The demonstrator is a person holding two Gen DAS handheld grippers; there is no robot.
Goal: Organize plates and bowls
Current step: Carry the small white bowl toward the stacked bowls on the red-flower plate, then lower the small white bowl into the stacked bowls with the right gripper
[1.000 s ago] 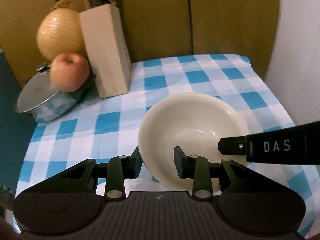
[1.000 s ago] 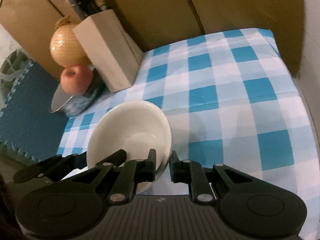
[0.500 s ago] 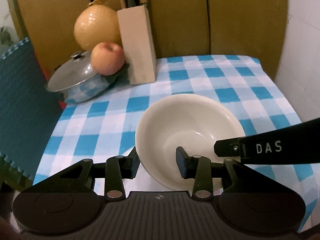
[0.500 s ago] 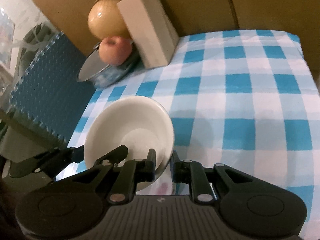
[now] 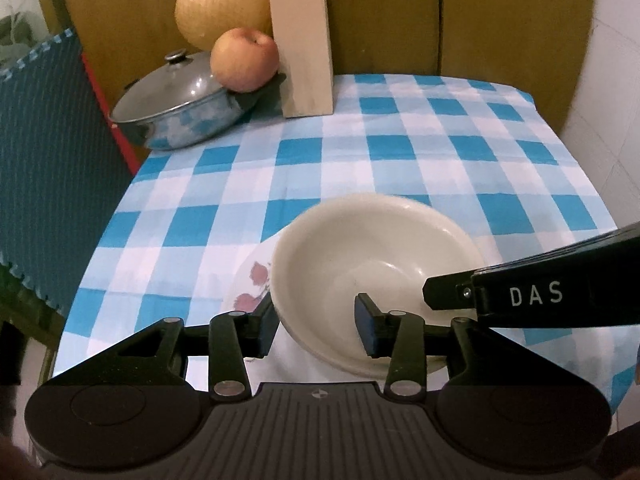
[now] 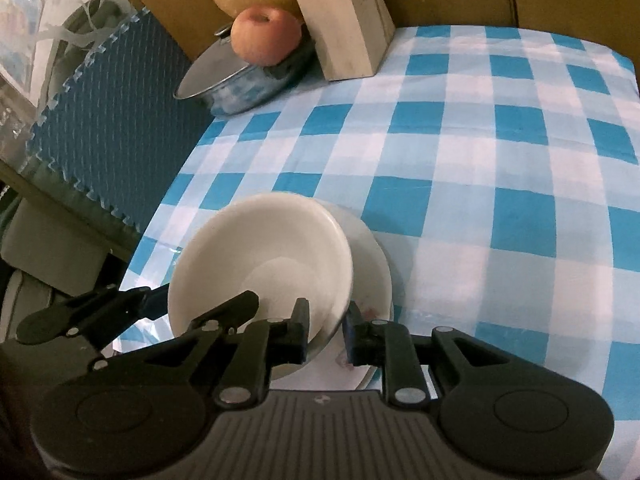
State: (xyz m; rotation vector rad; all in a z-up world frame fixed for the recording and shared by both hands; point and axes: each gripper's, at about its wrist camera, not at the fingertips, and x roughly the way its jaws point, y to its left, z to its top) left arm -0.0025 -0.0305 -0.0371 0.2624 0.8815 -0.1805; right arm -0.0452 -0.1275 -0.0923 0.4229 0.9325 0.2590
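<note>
A cream bowl is held above a white plate with red fruit print near the table's front edge. My left gripper is shut on the bowl's near-left rim. My right gripper is shut on the bowl's right rim, and its finger reaches in from the right in the left wrist view. The plate shows under and to the right of the bowl in the right wrist view. The bowl is tilted.
A lidded steel pot, an apple, a netted melon and a wooden knife block stand at the back left on the blue checked cloth. A blue foam mat stands at the table's left.
Both grippers have carried the bowl back toward the table's front edge and higher. The fruit-print plate has come into view beneath it.
</note>
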